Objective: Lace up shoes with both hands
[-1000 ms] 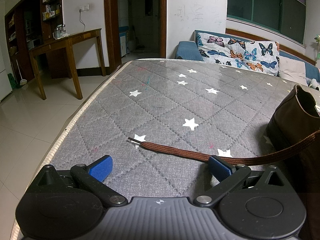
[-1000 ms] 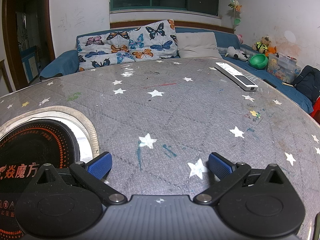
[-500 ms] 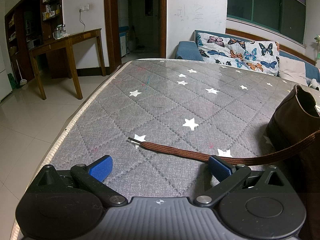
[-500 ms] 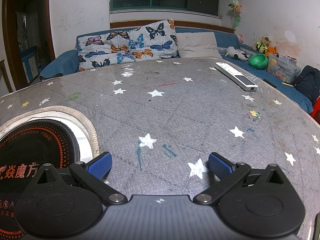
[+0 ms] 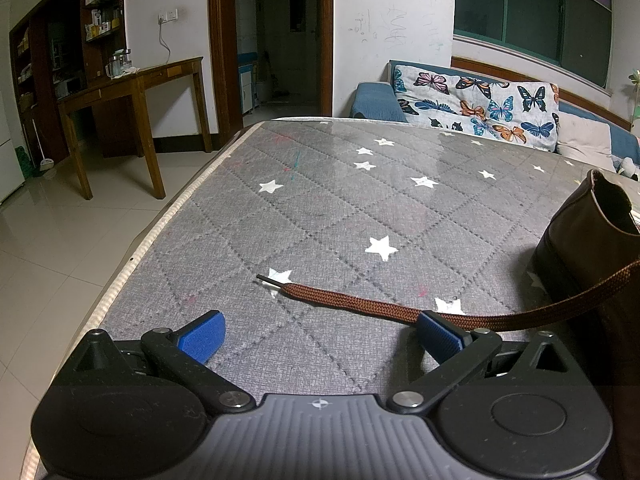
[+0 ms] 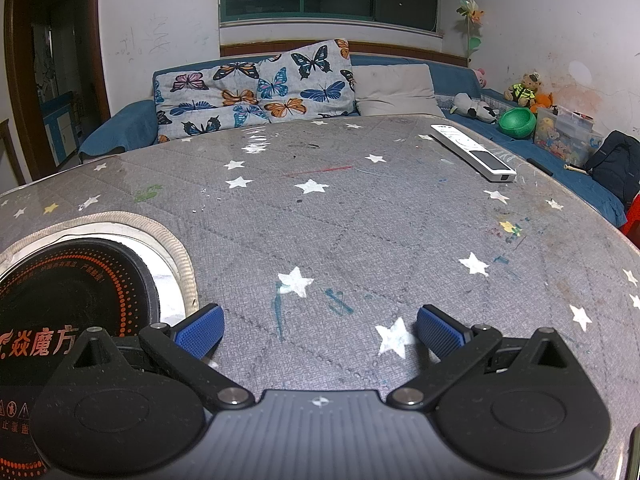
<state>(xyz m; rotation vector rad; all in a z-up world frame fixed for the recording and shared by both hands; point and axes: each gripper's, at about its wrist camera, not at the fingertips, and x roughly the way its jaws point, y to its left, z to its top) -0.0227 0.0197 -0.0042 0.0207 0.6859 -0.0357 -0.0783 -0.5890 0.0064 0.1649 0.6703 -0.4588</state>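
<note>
A brown shoe (image 5: 588,248) stands at the right edge of the left wrist view on a grey star-patterned table cover (image 5: 320,200). Its brown lace (image 5: 360,302) trails left across the cover and ends in a black tip (image 5: 266,279). My left gripper (image 5: 320,334) is open just behind the lace, whose middle passes over the right blue pad (image 5: 438,334). In the right wrist view, my right gripper (image 6: 320,330) is open over bare cover, with no shoe or lace in sight.
A round black induction hob (image 6: 72,304) is set into the cover at the left of the right wrist view. A white remote (image 6: 472,152) lies far right. A butterfly cushion (image 6: 256,92) on a blue sofa sits behind. The table's left edge (image 5: 160,224) drops to tiled floor.
</note>
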